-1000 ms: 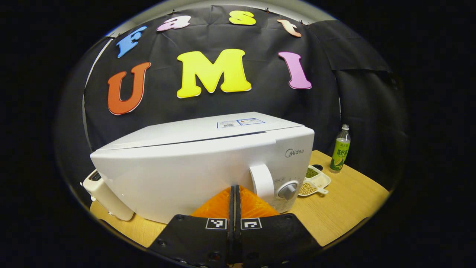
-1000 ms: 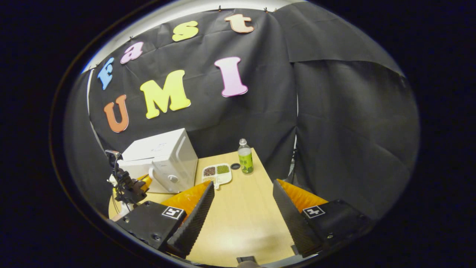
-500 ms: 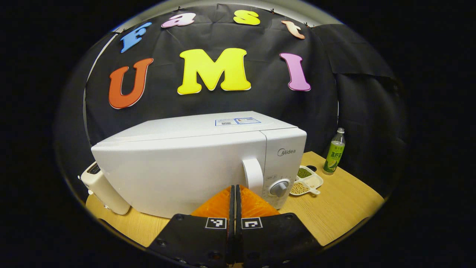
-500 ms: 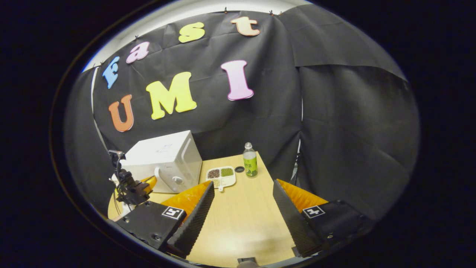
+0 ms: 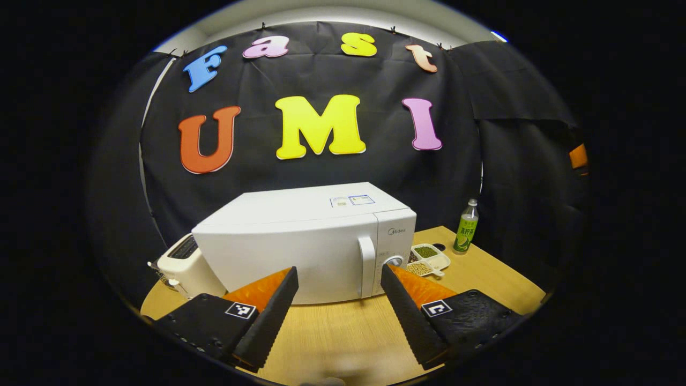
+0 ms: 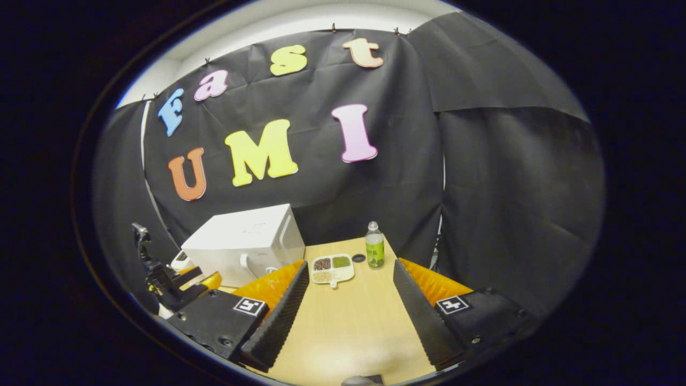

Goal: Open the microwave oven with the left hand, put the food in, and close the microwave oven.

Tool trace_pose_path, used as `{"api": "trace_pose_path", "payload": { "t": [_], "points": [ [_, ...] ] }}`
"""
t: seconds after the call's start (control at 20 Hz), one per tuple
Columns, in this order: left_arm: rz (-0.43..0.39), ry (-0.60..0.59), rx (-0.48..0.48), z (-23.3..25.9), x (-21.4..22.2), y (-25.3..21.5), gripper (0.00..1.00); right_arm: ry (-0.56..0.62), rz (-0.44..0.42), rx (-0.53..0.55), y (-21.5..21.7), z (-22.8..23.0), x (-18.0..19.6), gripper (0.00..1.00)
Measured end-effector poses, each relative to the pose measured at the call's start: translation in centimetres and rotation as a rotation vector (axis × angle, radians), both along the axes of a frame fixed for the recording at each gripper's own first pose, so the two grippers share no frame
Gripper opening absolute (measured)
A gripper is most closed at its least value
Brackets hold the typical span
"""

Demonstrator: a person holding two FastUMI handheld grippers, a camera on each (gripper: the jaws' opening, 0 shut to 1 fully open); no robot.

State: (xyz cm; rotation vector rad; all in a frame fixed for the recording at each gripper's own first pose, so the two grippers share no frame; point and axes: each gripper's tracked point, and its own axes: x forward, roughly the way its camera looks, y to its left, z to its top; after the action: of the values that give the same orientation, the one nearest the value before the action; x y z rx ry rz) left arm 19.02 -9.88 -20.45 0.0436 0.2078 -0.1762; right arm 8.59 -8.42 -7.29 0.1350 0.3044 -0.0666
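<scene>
The white microwave [image 5: 305, 241] stands on the wooden table [image 5: 343, 332] with its door shut and its handle [image 5: 366, 265] at the door's right edge. My left gripper [image 5: 338, 271] is open, a short way back from the door and touching nothing. A white divided dish of beans [image 5: 426, 257] lies on the table to the right of the microwave. In the right gripper view the microwave [image 6: 244, 244] is at the far left and the dish [image 6: 332, 268] lies ahead. My right gripper [image 6: 351, 264] is open and empty above the table. The left gripper [image 6: 201, 277] shows low at the left.
A green-labelled bottle [image 5: 466, 226] stands at the table's back right, with a small dark cap [image 6: 358, 258] beside it. A white toaster [image 5: 187, 265] sits left of the microwave. Black cloth walls close in the table on the back and right.
The microwave door went from slightly ajar to shut. My left gripper then drew back from the door and opened. The right gripper drew back a little, still open.
</scene>
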Motion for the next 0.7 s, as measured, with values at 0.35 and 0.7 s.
{"api": "trace_pose_path", "payload": {
  "t": [0.35,0.7],
  "points": [
    [0.044,-0.036,-0.012,6.2,-8.3,5.6,0.96,-0.113,-0.002,-0.075,3.8,2.8,-2.6,1.00],
    [0.045,-0.126,0.006,13.6,-12.9,9.6,0.96,-0.217,0.042,-0.116,9.7,6.1,-5.3,1.00]
  ]
}}
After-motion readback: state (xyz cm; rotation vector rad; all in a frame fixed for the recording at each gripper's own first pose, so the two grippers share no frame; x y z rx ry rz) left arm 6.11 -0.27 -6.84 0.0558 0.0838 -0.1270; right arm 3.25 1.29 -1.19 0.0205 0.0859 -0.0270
